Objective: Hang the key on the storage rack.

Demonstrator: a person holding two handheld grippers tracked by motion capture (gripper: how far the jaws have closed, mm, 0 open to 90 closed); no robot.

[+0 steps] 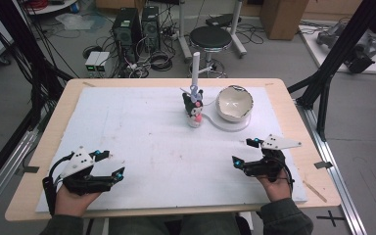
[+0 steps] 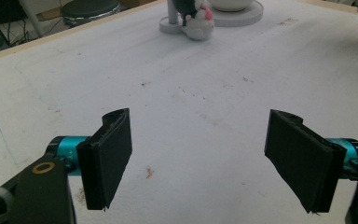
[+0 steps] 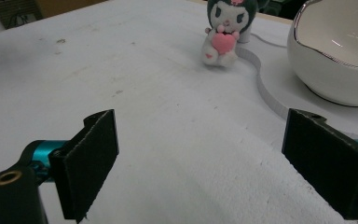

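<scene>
In the high view, a wooden table (image 1: 54, 122) carries a white mat (image 1: 142, 142) marked with faint scratches and small stains. The left gripper (image 1: 111, 164) sits at the lower left of the frame, held in a hand (image 1: 71, 198), its jaws spread wide with nothing between them. The right gripper (image 1: 245, 152) is at the lower right, jaws likewise apart and empty. Near the upper centre of the mat stands a small plush toy (image 1: 194, 111), dark-headed with a pink heart, just beside a white post (image 1: 196, 66) that rises from a flat white base (image 1: 235, 126). A white bowl (image 1: 234, 103) rests tilted on that base, to the right of the toy. Beyond the table, the grey floor holds a round black stool (image 1: 210, 38), two computer towers (image 1: 127, 29), loose cables (image 1: 159, 61) and a cardboard box (image 1: 284, 17). Black frame struts (image 1: 340, 44) cross the upper right.

In the left gripper view, the two black pads (image 2: 112, 156) stand well apart over bare, speckled mat. The plush toy (image 2: 198, 23) is at the top centre, well apart from the gripper.

In the right gripper view, the pads (image 3: 91, 161) are open too. The toy (image 3: 223, 32) is at the top centre, and the bowl (image 3: 340, 51) fills the upper right on its base (image 3: 279, 79).
</scene>
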